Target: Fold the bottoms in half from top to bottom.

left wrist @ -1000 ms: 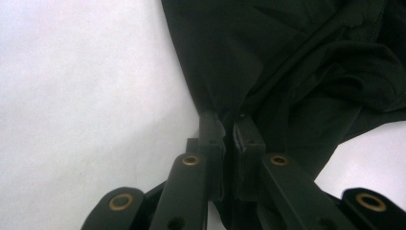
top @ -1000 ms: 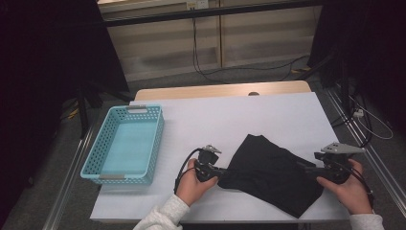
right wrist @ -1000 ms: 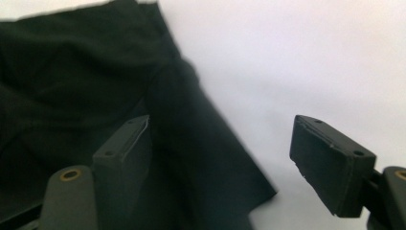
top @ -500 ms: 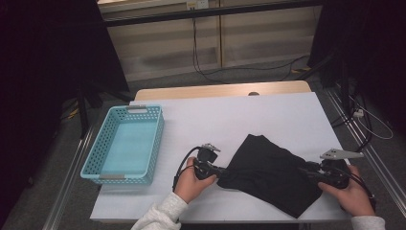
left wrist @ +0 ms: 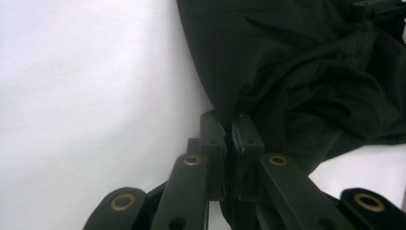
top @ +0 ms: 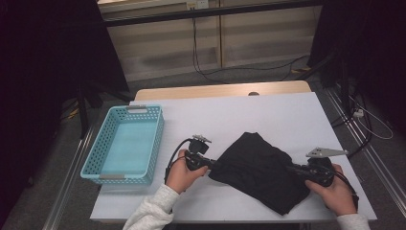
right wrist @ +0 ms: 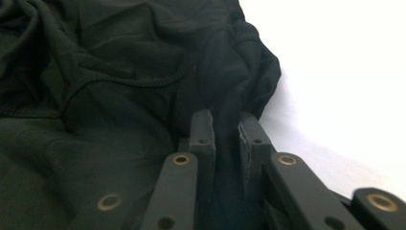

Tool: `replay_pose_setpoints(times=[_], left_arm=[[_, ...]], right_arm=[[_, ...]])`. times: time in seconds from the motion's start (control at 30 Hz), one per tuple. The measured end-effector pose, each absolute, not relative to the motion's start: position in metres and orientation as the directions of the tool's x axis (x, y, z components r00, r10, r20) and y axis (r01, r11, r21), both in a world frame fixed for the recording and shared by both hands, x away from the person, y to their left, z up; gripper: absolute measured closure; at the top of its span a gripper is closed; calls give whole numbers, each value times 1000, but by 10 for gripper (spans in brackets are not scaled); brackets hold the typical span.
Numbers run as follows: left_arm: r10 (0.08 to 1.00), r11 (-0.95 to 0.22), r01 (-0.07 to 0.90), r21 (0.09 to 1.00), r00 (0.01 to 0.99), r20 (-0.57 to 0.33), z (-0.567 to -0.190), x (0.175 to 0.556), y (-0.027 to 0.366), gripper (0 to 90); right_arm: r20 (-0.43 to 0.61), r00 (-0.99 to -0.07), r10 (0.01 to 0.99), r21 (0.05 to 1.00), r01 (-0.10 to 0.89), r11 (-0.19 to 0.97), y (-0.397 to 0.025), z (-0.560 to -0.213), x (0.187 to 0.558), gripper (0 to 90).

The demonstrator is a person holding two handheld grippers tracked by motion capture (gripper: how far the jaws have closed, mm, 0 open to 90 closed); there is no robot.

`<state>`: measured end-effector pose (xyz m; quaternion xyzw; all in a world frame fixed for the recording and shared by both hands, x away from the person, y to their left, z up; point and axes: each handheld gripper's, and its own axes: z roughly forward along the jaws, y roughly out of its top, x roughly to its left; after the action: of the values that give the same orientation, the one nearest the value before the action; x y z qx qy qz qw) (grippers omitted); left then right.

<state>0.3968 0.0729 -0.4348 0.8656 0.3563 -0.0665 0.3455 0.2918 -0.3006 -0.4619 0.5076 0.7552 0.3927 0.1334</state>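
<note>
A black garment lies crumpled on the white table, right of centre. My left gripper is at the garment's left edge. In the left gripper view its jaws are shut on a fold of the black cloth, with my left gripper pinching the hem. My right gripper is at the garment's right side. In the right gripper view my right gripper has its jaws closed on a ridge of the black cloth.
A light blue plastic basket stands at the table's left edge with nothing visible inside. Bare white tabletop lies behind the garment. Cables run on the floor beyond the table.
My left gripper has held its place at the garment's left edge. My right gripper has slid slightly left onto the cloth's right side, and the garment looks little changed.
</note>
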Motion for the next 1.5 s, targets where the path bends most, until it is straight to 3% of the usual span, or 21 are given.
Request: replay_pose_setpoints(times=[0.37,0.43,0.53,0.63,0.73,0.77,0.8,0.87,1.1,1.37,1.5], left_arm=[[689,-447,704,551,664,-290,-422,426,110,833],[689,-435,698,568,665,-289,-422,424,110,758],[707,-399,704,587,644,-292,-425,420,113,562],[702,-407,702,584,650,-292,-427,417,113,476],[710,-402,688,605,651,-269,-434,411,114,331],[710,-402,688,605,651,-269,-434,411,114,334],[710,-419,691,590,654,-261,-438,410,115,330],[720,-411,694,591,645,-257,-440,408,117,317],[721,-423,680,599,653,-232,-442,405,117,252],[716,-439,667,603,664,-214,-440,402,114,224],[724,-431,671,604,656,-213,-441,400,114,218]], right_arm=[[205,-430,879,753,643,140,-249,-462,310,824],[186,-433,882,754,639,155,-246,-463,310,821],[163,-443,882,760,626,174,-245,-463,308,805],[154,-444,883,762,622,180,-246,-463,307,777],[122,-441,889,772,605,194,-248,-461,305,688],[122,-441,889,772,605,194,-248,-461,305,688],[107,-424,899,781,595,188,-249,-459,305,607],[98,-415,904,786,589,185,-251,-458,305,547],[106,-380,919,793,590,152,-262,-456,304,426],[138,-411,901,768,619,165,-258,-460,303,285],[89,-462,882,744,620,250,-251,-468,296,251]])
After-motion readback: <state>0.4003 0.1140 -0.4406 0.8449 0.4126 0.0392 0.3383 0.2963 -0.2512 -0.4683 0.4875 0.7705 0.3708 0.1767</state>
